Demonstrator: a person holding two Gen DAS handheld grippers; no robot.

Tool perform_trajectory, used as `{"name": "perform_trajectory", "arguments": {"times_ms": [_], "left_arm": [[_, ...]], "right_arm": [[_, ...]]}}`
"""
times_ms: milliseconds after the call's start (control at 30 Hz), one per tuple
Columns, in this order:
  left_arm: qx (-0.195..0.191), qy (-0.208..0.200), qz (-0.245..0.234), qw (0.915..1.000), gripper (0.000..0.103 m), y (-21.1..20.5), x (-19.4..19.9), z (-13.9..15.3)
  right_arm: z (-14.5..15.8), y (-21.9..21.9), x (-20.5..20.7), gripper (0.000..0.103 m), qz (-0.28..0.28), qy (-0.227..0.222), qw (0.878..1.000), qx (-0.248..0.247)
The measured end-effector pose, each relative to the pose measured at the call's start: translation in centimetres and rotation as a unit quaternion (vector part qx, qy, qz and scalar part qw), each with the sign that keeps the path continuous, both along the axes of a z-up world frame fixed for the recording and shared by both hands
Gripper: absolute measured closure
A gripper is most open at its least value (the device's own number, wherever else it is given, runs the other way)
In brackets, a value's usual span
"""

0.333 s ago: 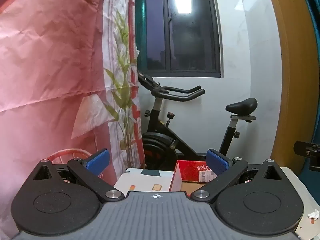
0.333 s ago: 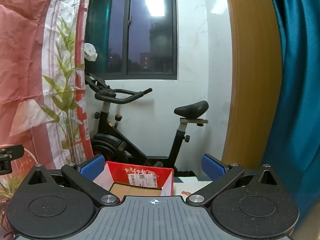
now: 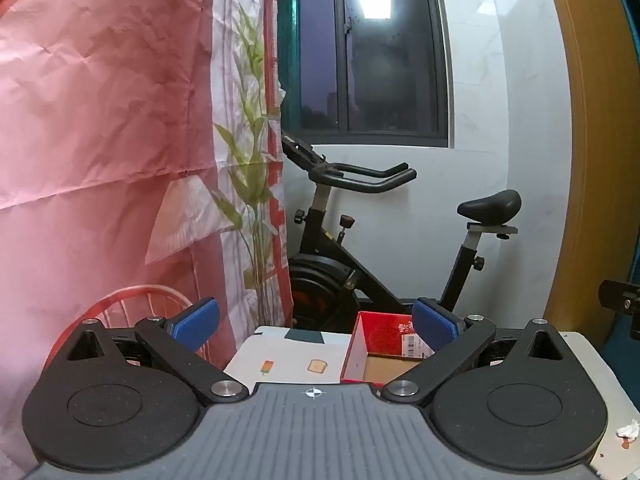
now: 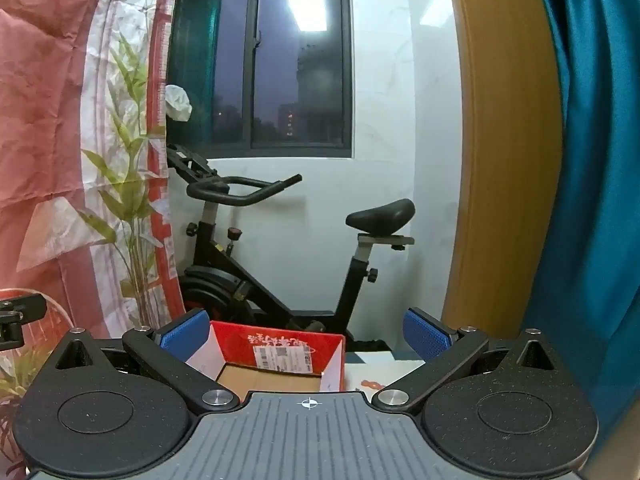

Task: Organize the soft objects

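A red cardboard box [image 3: 384, 340] with an open top and a brown floor stands on a white table [image 3: 288, 356]; it also shows in the right wrist view [image 4: 280, 350]. My left gripper [image 3: 316, 326] is open and empty, held above the table's near side, the box to its right. My right gripper [image 4: 306, 330] is open and empty, held level in front of the box. A small crumpled white tissue [image 3: 629, 433] lies on the table at the far right. No other soft object shows.
A black exercise bike [image 3: 384, 248] stands behind the table under a dark window. A pink and leaf-patterned sheet [image 3: 120, 140] hangs on the left, with a red wire chair [image 3: 140, 300] before it. An orange door frame [image 4: 504, 160] and teal curtain [image 4: 592, 160] stand right.
Both views have tilted very slightly downward, showing a little more of the table and box. Both grippers stay open.
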State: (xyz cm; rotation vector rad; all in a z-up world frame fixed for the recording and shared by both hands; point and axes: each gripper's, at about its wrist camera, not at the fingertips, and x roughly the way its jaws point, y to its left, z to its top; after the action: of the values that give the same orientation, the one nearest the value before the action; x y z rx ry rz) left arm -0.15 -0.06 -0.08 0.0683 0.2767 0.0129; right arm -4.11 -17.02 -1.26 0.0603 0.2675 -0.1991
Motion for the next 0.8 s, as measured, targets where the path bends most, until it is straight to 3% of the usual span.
{"name": "perform_trajectory", "arguments": {"times_ms": [800], "left_arm": [[0.0, -0.002, -0.003, 1.0, 0.0, -0.3, 0.4, -0.2]], "right_arm": [[0.1, -0.3, 0.4, 0.0, -0.005, 0.009, 1.0, 0.009]]}}
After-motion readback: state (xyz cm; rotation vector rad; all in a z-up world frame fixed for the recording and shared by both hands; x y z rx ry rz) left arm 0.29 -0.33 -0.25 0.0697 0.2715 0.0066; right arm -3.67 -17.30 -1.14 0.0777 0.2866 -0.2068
